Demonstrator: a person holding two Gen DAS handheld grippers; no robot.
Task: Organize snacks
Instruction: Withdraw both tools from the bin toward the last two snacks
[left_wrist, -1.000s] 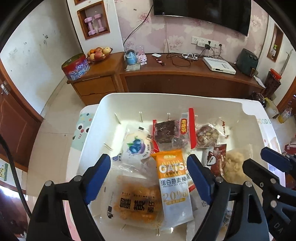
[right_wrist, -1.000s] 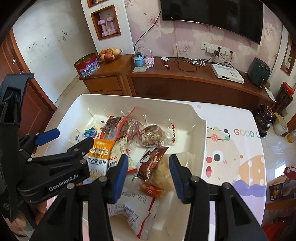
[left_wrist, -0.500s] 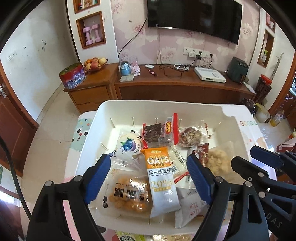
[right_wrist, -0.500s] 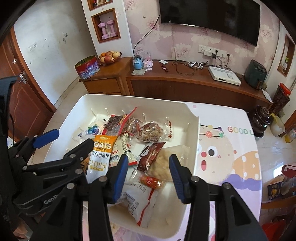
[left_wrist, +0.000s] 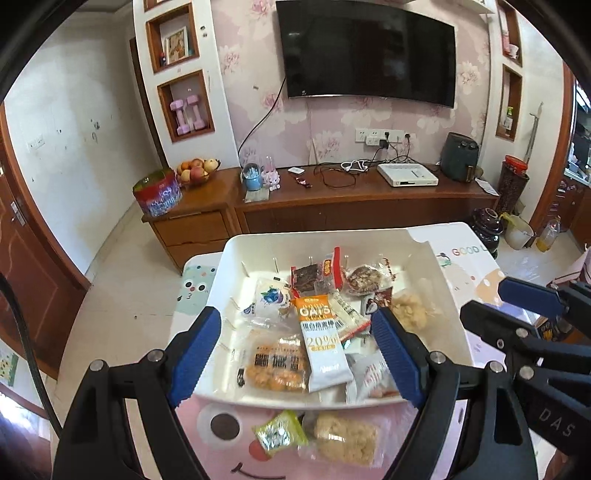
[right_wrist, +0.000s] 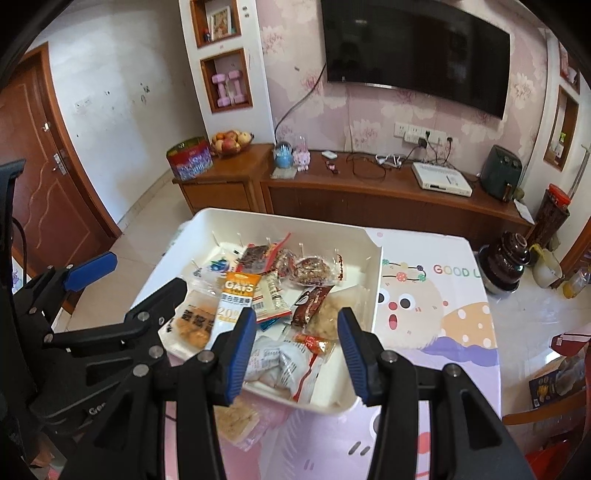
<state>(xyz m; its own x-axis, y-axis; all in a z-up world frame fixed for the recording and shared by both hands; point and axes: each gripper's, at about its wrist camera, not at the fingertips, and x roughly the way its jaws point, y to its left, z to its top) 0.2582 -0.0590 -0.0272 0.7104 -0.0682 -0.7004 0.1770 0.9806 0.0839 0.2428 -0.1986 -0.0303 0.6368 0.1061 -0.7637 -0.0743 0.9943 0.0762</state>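
Note:
A white bin (left_wrist: 236, 251) (right_wrist: 375, 280) on a pink cartoon table holds several wrapped snacks, among them an orange OATS bar (left_wrist: 321, 339) (right_wrist: 236, 295) and a bag of fried pieces (left_wrist: 277, 365). Two snacks lie on the table in front of the bin: a green packet (left_wrist: 280, 432) and a puffed rice cake (left_wrist: 347, 439) (right_wrist: 236, 421). My left gripper (left_wrist: 295, 350) is open and empty above the bin's near edge. My right gripper (right_wrist: 295, 350) is open and empty, just right of the left one.
The pink table (right_wrist: 436, 321) extends to the right of the bin. Behind it stand a wooden TV cabinet (left_wrist: 351, 203) with a fruit bowl (left_wrist: 195, 170), a red tin (left_wrist: 157, 192) and a set-top box (left_wrist: 406, 175). A dark pot (right_wrist: 509, 258) stands past the table's right corner.
Both grippers have pulled back and up from the bin, staying open. The bin looks smaller and the green packet and rice cake on the table have come into view.

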